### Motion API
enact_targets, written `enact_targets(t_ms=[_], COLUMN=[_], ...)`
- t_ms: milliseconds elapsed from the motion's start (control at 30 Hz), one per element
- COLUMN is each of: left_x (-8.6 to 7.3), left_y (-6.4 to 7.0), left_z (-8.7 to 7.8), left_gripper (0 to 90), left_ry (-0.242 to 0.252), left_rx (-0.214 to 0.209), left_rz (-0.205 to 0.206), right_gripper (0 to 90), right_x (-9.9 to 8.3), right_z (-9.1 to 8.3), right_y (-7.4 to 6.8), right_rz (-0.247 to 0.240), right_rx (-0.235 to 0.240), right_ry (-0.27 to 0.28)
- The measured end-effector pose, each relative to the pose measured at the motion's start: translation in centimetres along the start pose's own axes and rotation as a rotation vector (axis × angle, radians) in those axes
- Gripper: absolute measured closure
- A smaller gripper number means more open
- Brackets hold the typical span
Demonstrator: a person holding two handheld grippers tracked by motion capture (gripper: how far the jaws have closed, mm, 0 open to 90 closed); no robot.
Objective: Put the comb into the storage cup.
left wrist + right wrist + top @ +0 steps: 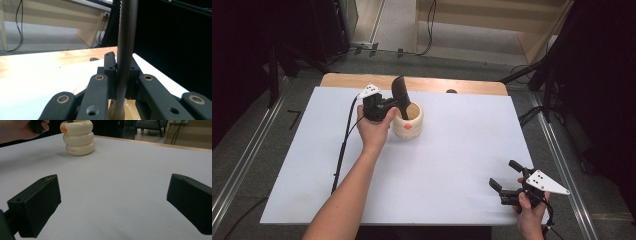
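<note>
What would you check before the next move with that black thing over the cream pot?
1. Left gripper shut on the black comb: ok.
2. Comb's lower end inside the cream holder: ok.
3. Holder upright on the white table cover: ok.
4. Right gripper open, resting apart from the holder: ok.
5. Comb touching the holder's bottom: cannot tell.

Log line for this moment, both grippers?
left gripper: shut on black utensil, its lower end in cream holder | right gripper: open, idle at near-right table
</note>
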State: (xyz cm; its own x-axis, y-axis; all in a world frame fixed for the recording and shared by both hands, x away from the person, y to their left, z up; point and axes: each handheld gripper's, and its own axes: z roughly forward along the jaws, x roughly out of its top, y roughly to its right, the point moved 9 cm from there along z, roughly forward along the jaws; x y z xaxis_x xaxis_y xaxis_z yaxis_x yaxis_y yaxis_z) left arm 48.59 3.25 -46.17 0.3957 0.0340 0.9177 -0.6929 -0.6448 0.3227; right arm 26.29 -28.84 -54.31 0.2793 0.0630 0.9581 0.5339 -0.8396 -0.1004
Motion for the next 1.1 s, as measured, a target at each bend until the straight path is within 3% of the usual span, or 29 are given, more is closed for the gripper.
enact_targets(t_ms=[267,333,433,533,633,867,900,967,1100], left_x=[-0.3,-0.3,-0.4,-0.7,-0.9,-0.9,-0.9,-0.8,-0.7], left_y=[0.2,0.0,0.0,-0.3,-0.8,-0.8,-0.8,-0.7,-0.7], left_z=[0.3,0.3,0.3,0.4,0.3,-0.2,-0.2,-0.4,-0.6], left_gripper=[83.5,83.3,80.4,67.6,51.1,18.8,14.4,12.1,4.9], left_ry=[0.009,0.006,-0.002,-0.022,-0.045,-0.062,-0.067,-0.067,-0.062], left_rx=[-0.01,0.004,0.005,0.054,0.09,0.082,0.087,0.097,0.096], left_rz=[-0.02,-0.034,-0.027,0.037,0.044,-0.03,-0.026,-0.006,-0.015], right_gripper=[0.0,0.0,0.0,0.0,0.0,0.0,0.0,0.0,0.0], right_x=[0.0,0.0,0.0,0.0,0.0,0.0,0.0,0.0,0.0], right_z=[0.0,0.0,0.0,0.0,0.1,0.1,0.1,0.1,0.1], right_y=[0.0,0.0,0.0,0.0,0.0,0.0,0.0,0.0,0.0], right_rz=[-0.001,0.0,0.0,0.0,-0.001,-0.005,-0.006,-0.006,-0.005], right_rx=[-0.001,0.001,0.002,0.001,-0.001,-0.003,-0.003,-0.004,-0.004], right_ry=[-0.001,-0.001,0.0,-0.001,0.0,-0.007,-0.007,-0.007,-0.008])
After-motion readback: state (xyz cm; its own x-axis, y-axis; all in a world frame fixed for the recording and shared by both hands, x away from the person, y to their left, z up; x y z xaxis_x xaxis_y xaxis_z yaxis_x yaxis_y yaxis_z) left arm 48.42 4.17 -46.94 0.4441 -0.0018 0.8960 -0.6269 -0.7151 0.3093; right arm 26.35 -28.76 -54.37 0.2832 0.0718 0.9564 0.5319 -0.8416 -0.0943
